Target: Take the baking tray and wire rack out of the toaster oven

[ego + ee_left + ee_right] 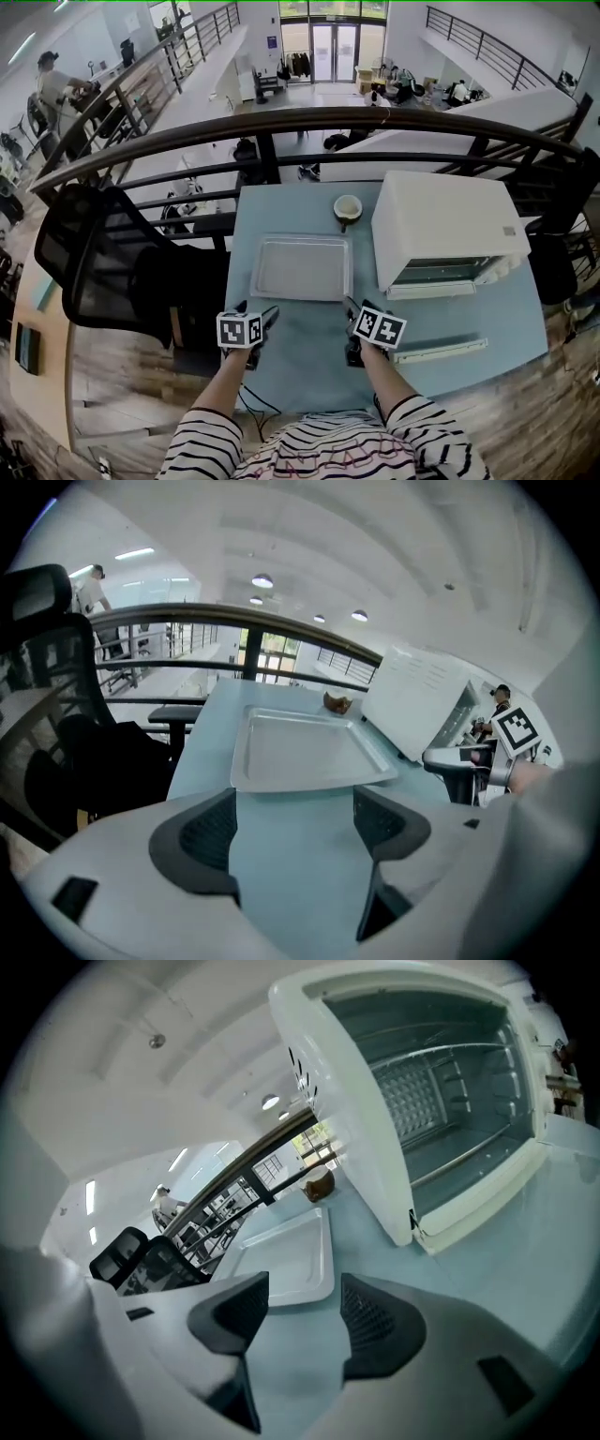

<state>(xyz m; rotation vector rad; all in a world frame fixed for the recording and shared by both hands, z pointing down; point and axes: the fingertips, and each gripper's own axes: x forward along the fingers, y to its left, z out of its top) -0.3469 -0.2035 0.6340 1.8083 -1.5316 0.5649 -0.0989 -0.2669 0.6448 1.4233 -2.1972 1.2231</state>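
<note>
Already the baking tray (300,267) lies out on the table (309,370), just left of the toaster oven (445,225), so one half of the job looks done. What appears to be the wire rack (436,1053) sits inside the open oven on its side rails.

The left gripper (295,822) and the right gripper (305,1312) both hover over the near table edge with jaws spread wide and nothing between them.

The main risk lies in the pull. The rack's wires are thin, so the pads could slip off one, or close on nothing at all. A tug from one side would likely skew the rack and jam it in the rails. The light oven might then slide toward the person rather than give it up.

The dropped door (441,349) stands between the right gripper and the oven mouth. A low approach could knock it. A rack swung out leftward could also land on the tray or clip the cup (348,208) behind it.
</note>
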